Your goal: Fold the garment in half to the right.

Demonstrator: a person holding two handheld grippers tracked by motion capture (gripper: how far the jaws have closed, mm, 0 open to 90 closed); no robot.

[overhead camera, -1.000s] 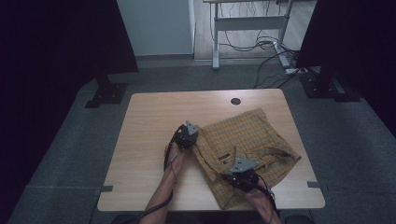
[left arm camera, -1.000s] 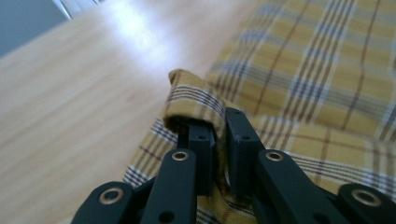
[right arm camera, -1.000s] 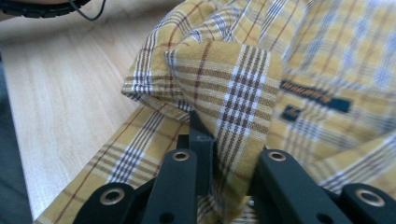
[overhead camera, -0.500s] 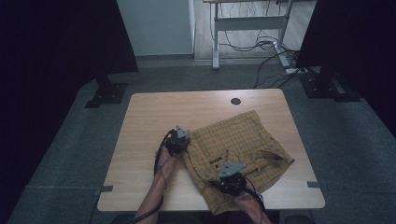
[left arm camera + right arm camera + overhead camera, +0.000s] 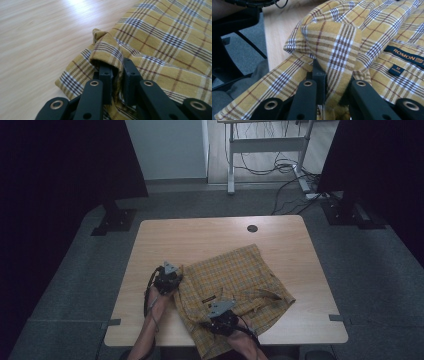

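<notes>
Right gripper (image 5: 220,312): nearest the table's near edge, at the shirt's near side; in the right gripper view (image 5: 332,85) its jaws stand clamped on a bunched fold of cloth, just beside the collar label (image 5: 408,57).
Left gripper (image 5: 167,279): farther in and to the left, at the shirt's left edge; in the left gripper view (image 5: 116,75) its jaws pinch a rolled hem, with cloth wrapped over both pads.
Shirt (image 5: 235,285): yellow plaid, lying rumpled on the near right half of the table, its near hem hanging over the table edge toward the person's lap.
Grip relation: both holds lie on the shirt's near-left border, right grip nearer the person, left grip farther in; the cloth between them sags slack rather than taut.
Long axis: judged to run diagonally, from the near-left corner at the grippers toward the far right, so the bulk of the shirt lies ahead and to the right of both sets of fingers.
Coming move: judged a drag or spread of the garment; it turns on both grips pulling together along that border, or the slack stretch will bunch further.
Table (image 5: 210,232): pale wood, bare beyond the shirt, with a round cable port (image 5: 252,228) near the far edge.
Beyond: grey carpet, dark stands and a desk frame with trailing cables.
</notes>
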